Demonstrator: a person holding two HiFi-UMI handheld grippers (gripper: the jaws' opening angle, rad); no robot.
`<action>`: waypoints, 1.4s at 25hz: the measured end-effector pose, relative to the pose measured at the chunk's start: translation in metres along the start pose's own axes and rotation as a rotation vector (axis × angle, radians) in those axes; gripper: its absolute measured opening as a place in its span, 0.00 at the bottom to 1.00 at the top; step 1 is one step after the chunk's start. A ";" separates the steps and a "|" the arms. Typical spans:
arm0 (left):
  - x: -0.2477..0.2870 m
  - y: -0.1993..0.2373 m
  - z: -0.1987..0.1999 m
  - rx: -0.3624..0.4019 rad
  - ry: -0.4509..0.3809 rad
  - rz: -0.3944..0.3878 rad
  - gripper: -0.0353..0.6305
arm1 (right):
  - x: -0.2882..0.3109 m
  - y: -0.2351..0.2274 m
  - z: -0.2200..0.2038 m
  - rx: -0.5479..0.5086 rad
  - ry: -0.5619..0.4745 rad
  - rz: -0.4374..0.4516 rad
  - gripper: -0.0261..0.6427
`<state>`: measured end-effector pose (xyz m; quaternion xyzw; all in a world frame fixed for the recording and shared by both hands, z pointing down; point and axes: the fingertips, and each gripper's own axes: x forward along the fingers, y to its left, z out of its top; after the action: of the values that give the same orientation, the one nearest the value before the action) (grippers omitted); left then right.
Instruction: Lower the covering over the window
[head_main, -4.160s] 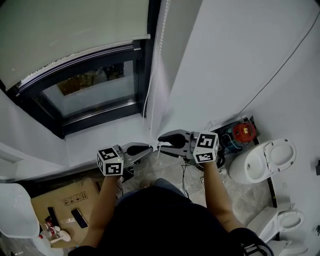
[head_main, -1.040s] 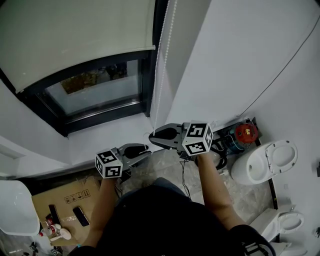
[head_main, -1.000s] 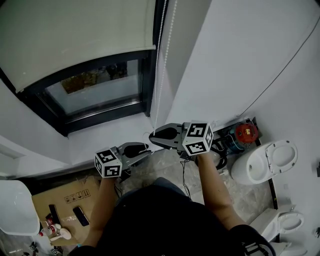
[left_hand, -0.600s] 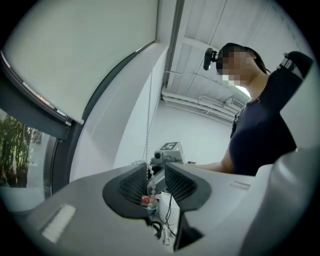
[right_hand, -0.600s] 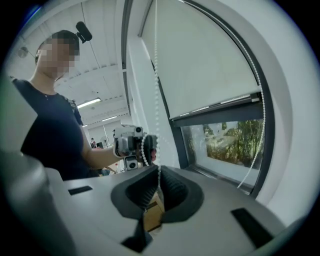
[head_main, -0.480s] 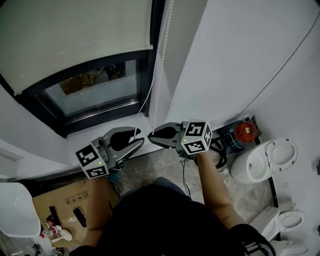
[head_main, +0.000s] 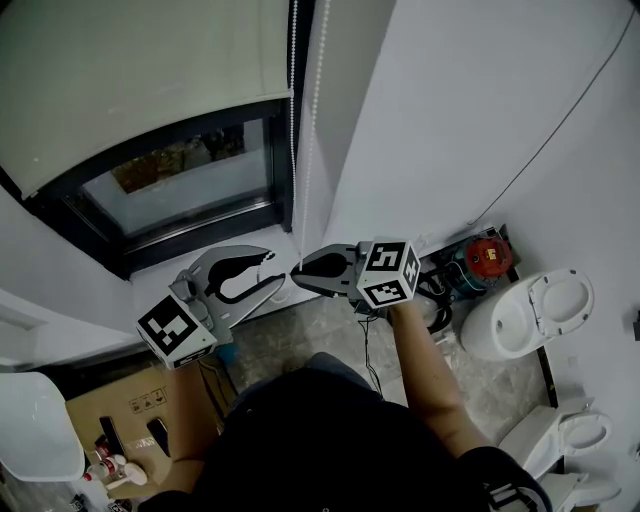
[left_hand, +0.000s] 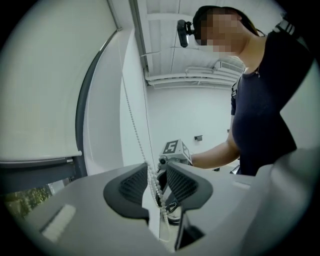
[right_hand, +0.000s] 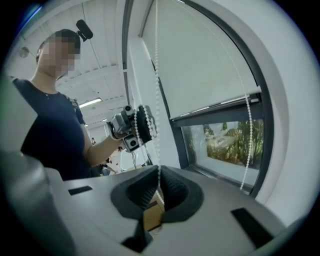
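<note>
Gripping the bead chain (head_main: 293, 120) tightly in the narrow jaws of the right gripper (head_main: 296, 277), just below the right corner of the window (head_main: 180, 190). Also below the window, letting the chain pass loosely through the left gripper (head_main: 278, 268), jaws just opened wider (pads not pressing). Roller blind (head_main: 140, 90) covering only the upper part of the window, lower glass uncovered.

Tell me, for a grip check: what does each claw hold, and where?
Right claw: shut on the bead chain, low on a strand. Left claw: nothing; its jaws have just been opening, the chain loose between them.
</note>
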<state>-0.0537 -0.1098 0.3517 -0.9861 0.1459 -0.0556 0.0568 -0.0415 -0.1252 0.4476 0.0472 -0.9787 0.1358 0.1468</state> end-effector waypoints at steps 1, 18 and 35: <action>0.000 -0.001 0.003 0.000 0.002 0.006 0.24 | 0.000 0.001 0.000 0.000 -0.002 0.000 0.07; 0.033 0.019 0.043 -0.185 -0.146 -0.027 0.24 | -0.005 0.015 -0.004 -0.020 0.003 -0.015 0.07; 0.082 -0.013 -0.030 -0.281 0.102 -0.114 0.08 | -0.003 0.010 -0.077 0.019 0.187 -0.071 0.07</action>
<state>0.0247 -0.1243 0.3909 -0.9869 0.0987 -0.0876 -0.0925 -0.0185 -0.0943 0.5150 0.0706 -0.9571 0.1435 0.2417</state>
